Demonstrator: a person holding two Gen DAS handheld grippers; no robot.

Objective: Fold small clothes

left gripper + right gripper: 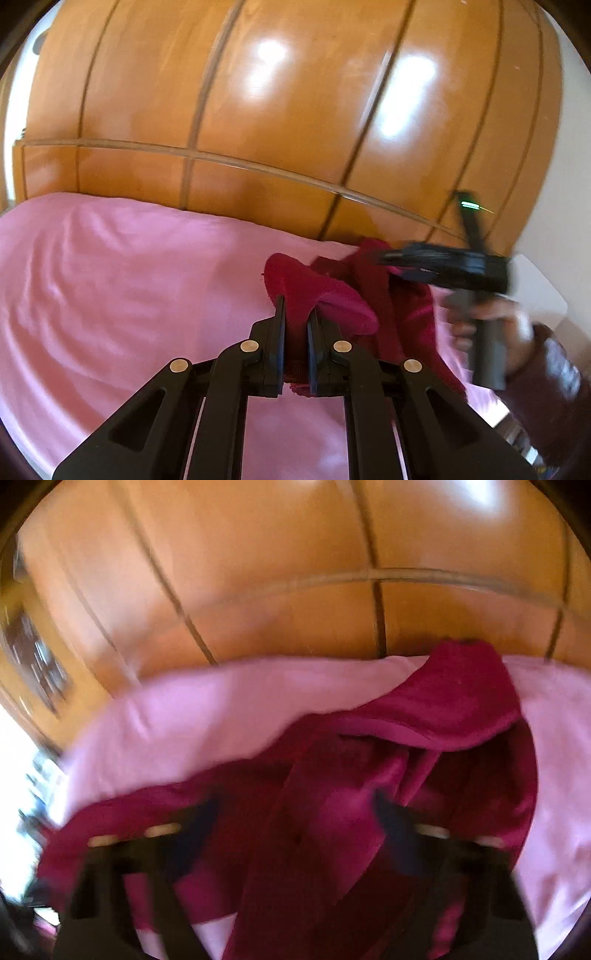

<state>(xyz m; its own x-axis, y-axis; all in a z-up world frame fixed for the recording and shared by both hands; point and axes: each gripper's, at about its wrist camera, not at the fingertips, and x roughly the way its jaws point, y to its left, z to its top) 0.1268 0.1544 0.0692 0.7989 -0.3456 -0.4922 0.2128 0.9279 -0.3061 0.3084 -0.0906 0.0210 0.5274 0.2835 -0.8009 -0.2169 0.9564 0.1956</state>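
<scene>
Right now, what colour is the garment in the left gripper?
Dark red, almost magenta. The garment shows sharpest in the left wrist view, pinched in the left gripper over the pink sheet.

light: bright daylight | glare: patches on wardrobe (pixel 295 92) | blur: heavy in right view | edges: fisheye bend, dark corners

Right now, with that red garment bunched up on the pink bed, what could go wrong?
The left hand-held gripper pinches only a narrow strip of the red garment, so it might slip free. The right hand-held gripper is blurred, with twisted cloth draped across it; it may grab several layers, or catch the pink sheet beneath.
</scene>
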